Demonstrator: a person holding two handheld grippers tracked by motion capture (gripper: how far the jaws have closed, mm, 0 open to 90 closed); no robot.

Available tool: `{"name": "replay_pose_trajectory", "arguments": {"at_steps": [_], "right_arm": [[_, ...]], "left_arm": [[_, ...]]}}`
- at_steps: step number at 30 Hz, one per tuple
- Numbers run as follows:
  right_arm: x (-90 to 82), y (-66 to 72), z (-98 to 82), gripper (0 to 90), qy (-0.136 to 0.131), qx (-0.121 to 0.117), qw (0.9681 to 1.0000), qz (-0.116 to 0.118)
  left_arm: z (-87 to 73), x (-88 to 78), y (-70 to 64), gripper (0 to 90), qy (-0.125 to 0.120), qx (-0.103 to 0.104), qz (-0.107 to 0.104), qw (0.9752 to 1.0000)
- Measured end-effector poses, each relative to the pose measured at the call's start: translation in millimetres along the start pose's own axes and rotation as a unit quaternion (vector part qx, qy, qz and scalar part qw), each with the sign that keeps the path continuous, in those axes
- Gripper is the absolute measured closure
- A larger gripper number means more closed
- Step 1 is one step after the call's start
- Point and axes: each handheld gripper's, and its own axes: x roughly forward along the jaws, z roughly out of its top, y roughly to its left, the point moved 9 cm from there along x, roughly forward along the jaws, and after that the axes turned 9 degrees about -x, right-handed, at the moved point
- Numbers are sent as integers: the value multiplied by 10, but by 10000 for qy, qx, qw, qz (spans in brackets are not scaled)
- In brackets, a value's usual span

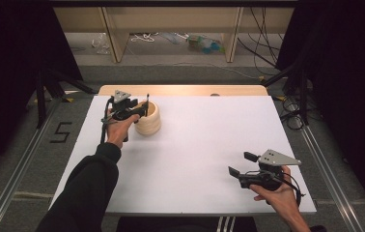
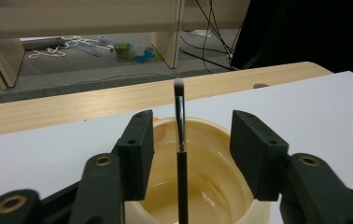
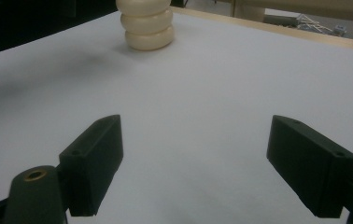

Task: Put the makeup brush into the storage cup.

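While jaws gape, a brush (image 2: 180,121) stands in the holder (image 2: 240,196).

Left gripper (image 1: 139,110) at cream pot (image 1: 148,118) — right gripper (image 1: 240,164) apart.

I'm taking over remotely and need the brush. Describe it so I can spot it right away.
Start at the white table top and go to its far left corner, where a cream ribbed round pot stands by the left tongs. The thin black-handled brush with a dark bristle tip stands upright in that pot, between the open jaws; it is the scene's one slender, stick-like thing.
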Motion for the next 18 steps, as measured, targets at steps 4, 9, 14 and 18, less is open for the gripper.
{"name": "replay_pose_trajectory", "arguments": {"at_steps": [4, 9, 14, 18], "right_arm": [[14, 9, 10, 192, -70, 35, 10000, 39], [9, 19, 2, 188, -12, 102, 9999, 69], [13, 0, 10, 187, -70, 21, 10000, 17], [10, 12, 5, 187, -38, 94, 9999, 47]], "left_arm": [[-9, -16, -35, 416, 59, -59, -109, 9999], [-7, -54, -87, 317, 111, -10, -164, 9998], [10, -125, -170, 251, 90, 23, -273, 9996], [40, -205, -211, 203, 41, -7, -338, 9994]]}}
